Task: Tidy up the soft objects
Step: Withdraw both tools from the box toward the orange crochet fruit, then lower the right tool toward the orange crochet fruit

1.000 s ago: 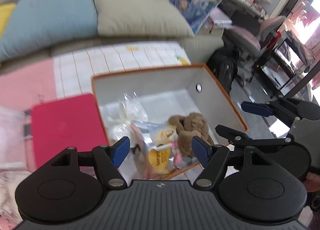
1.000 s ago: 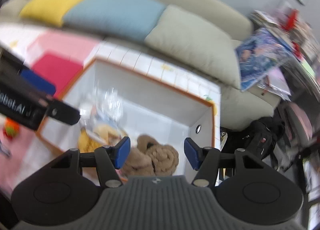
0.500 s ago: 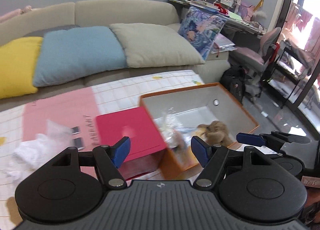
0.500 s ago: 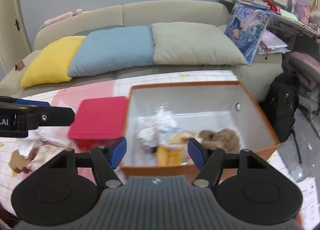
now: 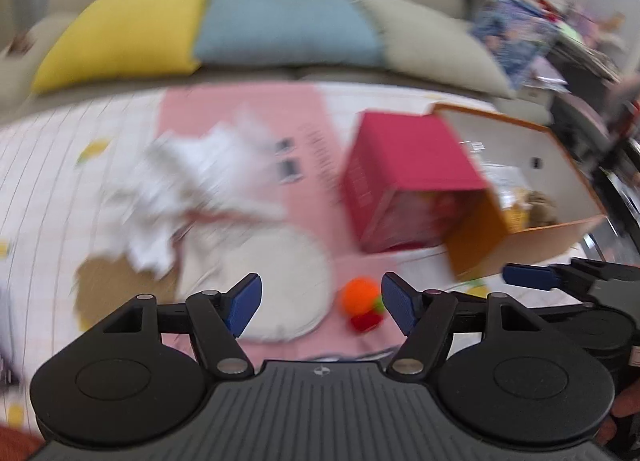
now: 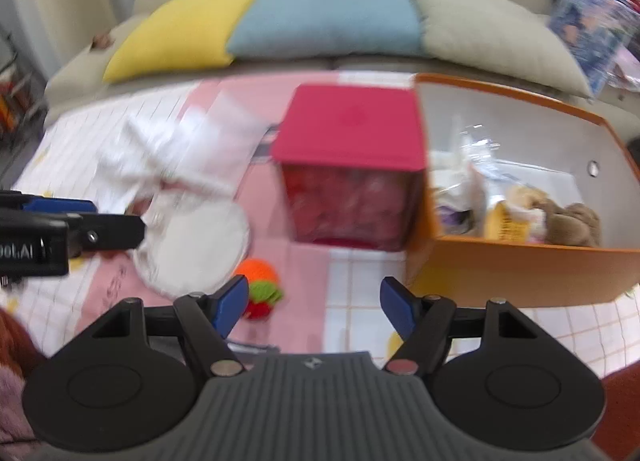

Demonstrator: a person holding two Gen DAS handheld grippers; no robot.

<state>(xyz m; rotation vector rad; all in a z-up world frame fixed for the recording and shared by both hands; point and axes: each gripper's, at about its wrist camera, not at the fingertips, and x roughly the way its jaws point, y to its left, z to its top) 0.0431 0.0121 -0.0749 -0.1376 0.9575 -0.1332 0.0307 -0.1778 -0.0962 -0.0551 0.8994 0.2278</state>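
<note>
While both views are blurring: counting three cushions (image 6: pixel 328 17), two boxes (image 6: pixel 352 165), perhaps one knitted toy (image 6: pixel 260 285); left gripper (image 5: pixel 320 303) spread empty, right gripper (image 6: pixel 312 303) opening, empty.

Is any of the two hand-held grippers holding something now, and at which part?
Nothing is held. The left hand-held gripper is open and empty; the right hand-held gripper is opening, with nothing between its fingers.

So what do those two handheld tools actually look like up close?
Each tool, left and right, is matte black: ribbed body, two round discs, silver rivets, hinged arms ending in blue fingertips. White lettering, partly cut off, marks the left tool's side in the right view.
</note>
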